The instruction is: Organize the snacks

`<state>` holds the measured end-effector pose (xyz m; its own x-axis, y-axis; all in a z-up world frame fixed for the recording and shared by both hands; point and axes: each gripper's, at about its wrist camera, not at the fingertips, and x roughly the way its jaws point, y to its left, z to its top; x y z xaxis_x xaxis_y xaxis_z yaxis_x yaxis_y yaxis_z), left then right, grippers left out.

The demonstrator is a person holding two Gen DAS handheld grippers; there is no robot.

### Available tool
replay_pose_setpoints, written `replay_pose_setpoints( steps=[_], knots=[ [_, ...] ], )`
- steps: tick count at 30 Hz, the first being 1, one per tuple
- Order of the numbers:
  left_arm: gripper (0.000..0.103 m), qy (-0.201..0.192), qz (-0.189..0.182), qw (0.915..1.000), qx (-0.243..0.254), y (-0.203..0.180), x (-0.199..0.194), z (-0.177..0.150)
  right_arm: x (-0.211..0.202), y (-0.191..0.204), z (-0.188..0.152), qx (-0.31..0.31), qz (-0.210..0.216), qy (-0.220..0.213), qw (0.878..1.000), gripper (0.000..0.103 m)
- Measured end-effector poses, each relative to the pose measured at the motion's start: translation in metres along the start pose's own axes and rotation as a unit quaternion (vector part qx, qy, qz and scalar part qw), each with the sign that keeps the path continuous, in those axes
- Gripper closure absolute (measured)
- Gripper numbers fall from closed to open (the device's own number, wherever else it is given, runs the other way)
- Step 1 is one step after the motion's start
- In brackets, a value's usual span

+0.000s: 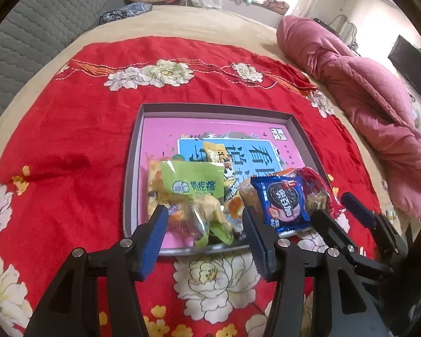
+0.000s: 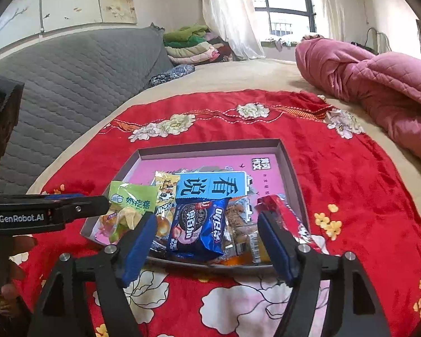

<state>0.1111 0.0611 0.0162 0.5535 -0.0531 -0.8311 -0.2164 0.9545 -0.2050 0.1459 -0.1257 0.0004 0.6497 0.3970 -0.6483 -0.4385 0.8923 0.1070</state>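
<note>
Nearest the cameras, the left gripper (image 1: 205,233) hangs with its two ribbed blue pads spread apart and gripping nothing, just over the near rim of the tray. The right gripper (image 2: 207,241) stands the same way — fingers wide, nothing clamped — its black plastic arms held by silver bolts.

Between them lies the shallow square tray (image 2: 290,168), grey-walled, with a glossy pink printed sheet for a floor. The snacks are heaped in its near half: one crinkly blue cookie packet (image 2: 198,224) on top, one lime-green pouch (image 1: 192,181) to its left, one shiny red wrapper (image 2: 283,216) by the right wall, one yellow sachet (image 2: 165,188) behind, and several small clear-wrapped sweets — too jumbled to count.

The tray rests on a red velvety cloth (image 1: 70,151) embroidered with white flowers. Farther off lie a quilted pink duvet (image 1: 359,84), bunched up, and a grey quilted headboard (image 2: 70,67).
</note>
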Motion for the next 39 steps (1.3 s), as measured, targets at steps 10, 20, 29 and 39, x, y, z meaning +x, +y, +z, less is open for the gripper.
replay_pose_setpoints(
  steps=[10, 20, 29, 39],
  knots=[
    [0.045, 0.0, 0.021, 0.9995, 0.023, -0.008, -0.028, -0.033, -0.035, 0.002, -0.012, -0.008, -0.052, -0.003, 0.999, 0.015],
    [0.045, 0.014, 0.047, 0.9988, -0.003, -0.013, -0.044, -0.075, -0.066, 0.008, -0.04, 0.012, -0.064, 0.035, 0.997, 0.012],
    [0.045, 0.027, 0.045, 0.9986, 0.004, -0.02, -0.046, -0.091, -0.08, 0.013, -0.058, 0.024, -0.066, 0.052, 0.996, 0.012],
    [0.045, 0.026, 0.048, 0.9985, 0.001, -0.018, -0.049, -0.091, -0.082, 0.015, -0.062, 0.027, -0.057, 0.056, 0.996, 0.012]
  ],
)
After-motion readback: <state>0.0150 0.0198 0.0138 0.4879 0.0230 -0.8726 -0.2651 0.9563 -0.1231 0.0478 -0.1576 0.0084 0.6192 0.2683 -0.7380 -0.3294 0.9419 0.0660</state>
